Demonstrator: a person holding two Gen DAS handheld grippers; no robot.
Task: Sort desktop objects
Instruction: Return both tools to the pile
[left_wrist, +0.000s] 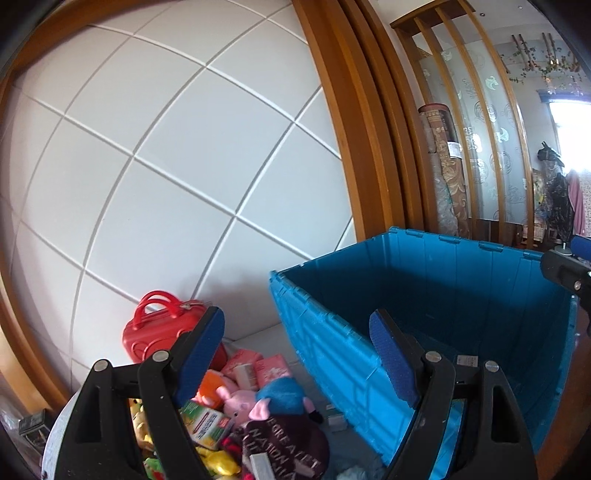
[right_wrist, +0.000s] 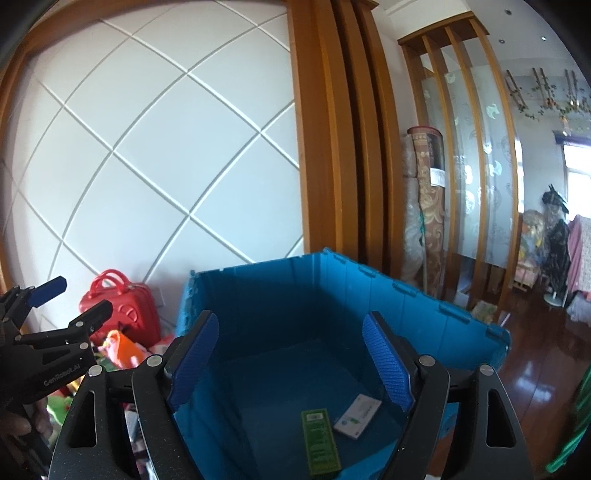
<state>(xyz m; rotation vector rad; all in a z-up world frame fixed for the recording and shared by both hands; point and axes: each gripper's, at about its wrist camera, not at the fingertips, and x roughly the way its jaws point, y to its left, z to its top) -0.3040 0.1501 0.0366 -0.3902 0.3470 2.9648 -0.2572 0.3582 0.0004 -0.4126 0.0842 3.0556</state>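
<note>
Both grippers have fingers apart, holding nothing. Right gripper (right_wrist: 290, 354): green box (right_wrist: 319, 441) lies in the bin (right_wrist: 424, 295), below the fingers. Left gripper (left_wrist: 297, 354): toys (left_wrist: 258, 402) lie between its fingers.

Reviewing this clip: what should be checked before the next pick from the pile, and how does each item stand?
1. Left gripper open and free of load: ok.
2. Right gripper open and free of load: ok.
3. Bin open on top, with room: ok; only a green box and a white card lie inside.
4. Pile in left reach: ok; pig plush lies just below.
5. Suitcase upright against the wall: ok.
6. Grippers apart: ok.
</note>
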